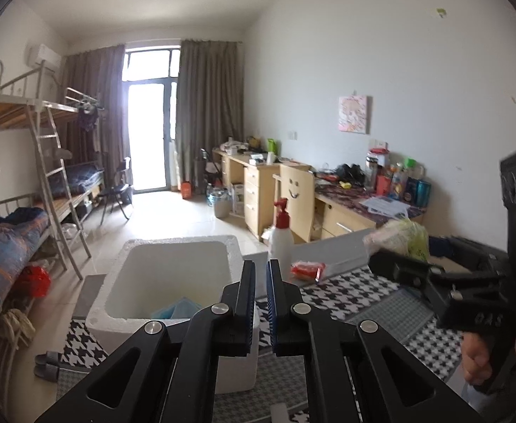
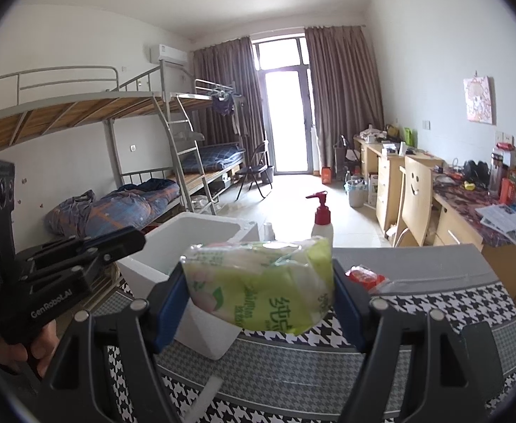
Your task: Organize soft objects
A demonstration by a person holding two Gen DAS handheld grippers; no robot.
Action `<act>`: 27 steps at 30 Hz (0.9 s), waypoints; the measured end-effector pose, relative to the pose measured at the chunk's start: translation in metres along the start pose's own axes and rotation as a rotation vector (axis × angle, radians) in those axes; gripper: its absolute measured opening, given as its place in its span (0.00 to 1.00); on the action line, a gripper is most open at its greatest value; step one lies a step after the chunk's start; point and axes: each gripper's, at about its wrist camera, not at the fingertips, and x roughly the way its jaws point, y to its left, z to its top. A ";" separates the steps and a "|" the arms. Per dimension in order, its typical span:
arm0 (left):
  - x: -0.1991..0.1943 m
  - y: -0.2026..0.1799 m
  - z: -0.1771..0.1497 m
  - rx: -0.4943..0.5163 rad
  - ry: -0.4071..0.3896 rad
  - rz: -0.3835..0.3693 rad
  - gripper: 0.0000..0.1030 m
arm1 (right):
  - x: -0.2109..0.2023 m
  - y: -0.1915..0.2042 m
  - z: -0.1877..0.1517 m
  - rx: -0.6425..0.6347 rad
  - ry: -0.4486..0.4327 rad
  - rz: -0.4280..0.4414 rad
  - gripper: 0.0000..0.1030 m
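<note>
My right gripper [image 2: 259, 289] is shut on a green tissue pack [image 2: 258, 282] and holds it in the air above the houndstooth table [image 2: 452, 303], just right of the white foam box [image 2: 201, 232]. The pack also shows in the left wrist view [image 1: 399, 239], blurred, at the right gripper's tip [image 1: 378, 261]. My left gripper [image 1: 260, 275] is nearly shut and empty, raised beside the foam box [image 1: 173, 268]. A blue item [image 1: 178, 308] lies inside the box. A small red packet [image 1: 307, 269] lies on the table; it also shows in the right wrist view [image 2: 363, 276].
A white pump bottle with a red top [image 1: 282, 236] stands on the table behind the box, also in the right wrist view [image 2: 322, 222]. Bunk beds [image 2: 117, 162] line the left wall, desks [image 2: 469, 218] the right wall.
</note>
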 end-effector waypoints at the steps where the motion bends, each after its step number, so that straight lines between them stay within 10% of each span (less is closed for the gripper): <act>1: -0.001 0.001 -0.001 -0.005 0.003 0.007 0.07 | 0.000 0.000 0.000 0.000 0.001 -0.001 0.76; 5: -0.001 0.006 -0.013 -0.031 0.037 0.031 0.13 | -0.001 0.004 0.001 -0.016 -0.003 -0.011 0.76; 9: 0.001 0.008 -0.031 -0.049 0.081 0.058 0.63 | -0.002 0.004 -0.001 -0.011 0.000 -0.008 0.76; 27: 0.031 -0.004 -0.110 -0.059 0.335 0.079 0.75 | -0.002 0.004 0.004 -0.019 0.003 0.008 0.75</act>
